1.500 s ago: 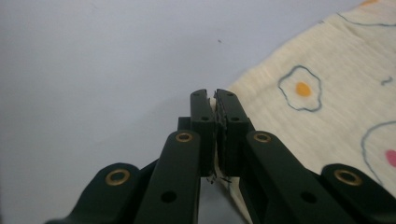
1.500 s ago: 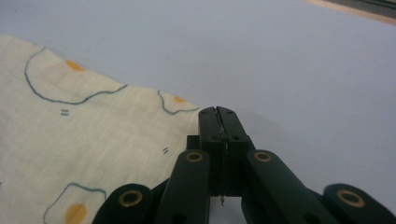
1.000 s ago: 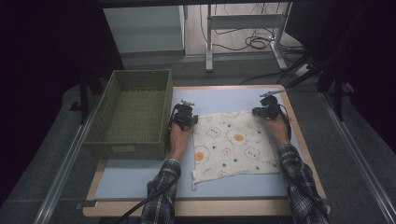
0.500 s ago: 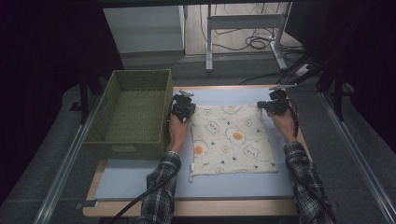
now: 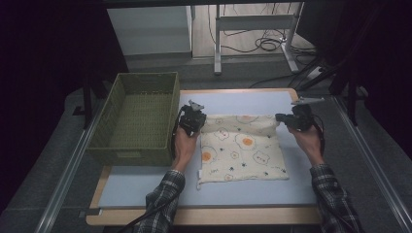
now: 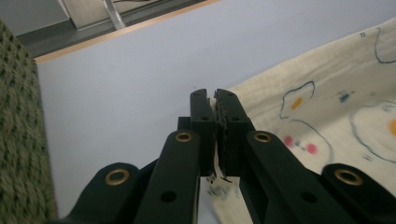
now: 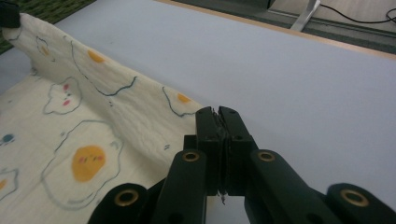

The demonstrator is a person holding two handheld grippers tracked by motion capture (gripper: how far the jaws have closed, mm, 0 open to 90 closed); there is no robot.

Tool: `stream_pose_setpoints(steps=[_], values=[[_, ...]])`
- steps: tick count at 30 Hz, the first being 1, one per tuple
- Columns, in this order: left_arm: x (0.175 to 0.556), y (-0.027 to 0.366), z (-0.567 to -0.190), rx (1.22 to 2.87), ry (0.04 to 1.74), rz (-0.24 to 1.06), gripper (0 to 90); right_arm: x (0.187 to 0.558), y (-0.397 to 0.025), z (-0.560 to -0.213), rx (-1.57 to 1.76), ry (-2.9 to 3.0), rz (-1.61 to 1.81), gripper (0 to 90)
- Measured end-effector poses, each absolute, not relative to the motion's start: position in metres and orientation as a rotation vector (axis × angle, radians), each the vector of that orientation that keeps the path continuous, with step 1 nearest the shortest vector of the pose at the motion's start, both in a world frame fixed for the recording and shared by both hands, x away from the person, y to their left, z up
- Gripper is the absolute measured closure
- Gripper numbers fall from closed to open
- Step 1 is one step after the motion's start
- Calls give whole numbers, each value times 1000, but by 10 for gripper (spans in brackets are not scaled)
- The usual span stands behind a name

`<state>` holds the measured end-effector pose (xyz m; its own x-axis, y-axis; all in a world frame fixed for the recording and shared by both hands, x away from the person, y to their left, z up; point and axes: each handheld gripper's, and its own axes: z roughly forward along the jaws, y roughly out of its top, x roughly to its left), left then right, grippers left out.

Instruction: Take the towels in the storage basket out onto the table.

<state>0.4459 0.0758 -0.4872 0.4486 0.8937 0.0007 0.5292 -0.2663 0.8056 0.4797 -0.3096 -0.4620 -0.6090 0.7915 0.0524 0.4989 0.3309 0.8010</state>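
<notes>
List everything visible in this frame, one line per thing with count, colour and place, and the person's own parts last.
cloth: one, cream with fried-egg print, spread on the mat, far edge lifted at both corners.
basket: one, green woven, left of the mat, nothing seen inside.
mat: one, pale blue, covering the table top.
table: one, light wood edge around the mat.
metal frame: one, grey, on the floor beyond the table, with black cables.
left tongs: one, black, shut on the cloth's far left corner.
right tongs: one, black, shut on the far right corner.
sleeves: two, dark plaid, at the near edge.
</notes>
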Motion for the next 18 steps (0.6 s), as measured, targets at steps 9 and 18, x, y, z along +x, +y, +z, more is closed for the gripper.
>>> stream_pose_setpoints(steps=[9,18], values=[[395,76,-494,1960,1079,580,870,429,-324,-464,1112,2262,1201,878],[353,83,-502,1965,1004,521,868,377,-333,-472,1067,2286,1224,876]])
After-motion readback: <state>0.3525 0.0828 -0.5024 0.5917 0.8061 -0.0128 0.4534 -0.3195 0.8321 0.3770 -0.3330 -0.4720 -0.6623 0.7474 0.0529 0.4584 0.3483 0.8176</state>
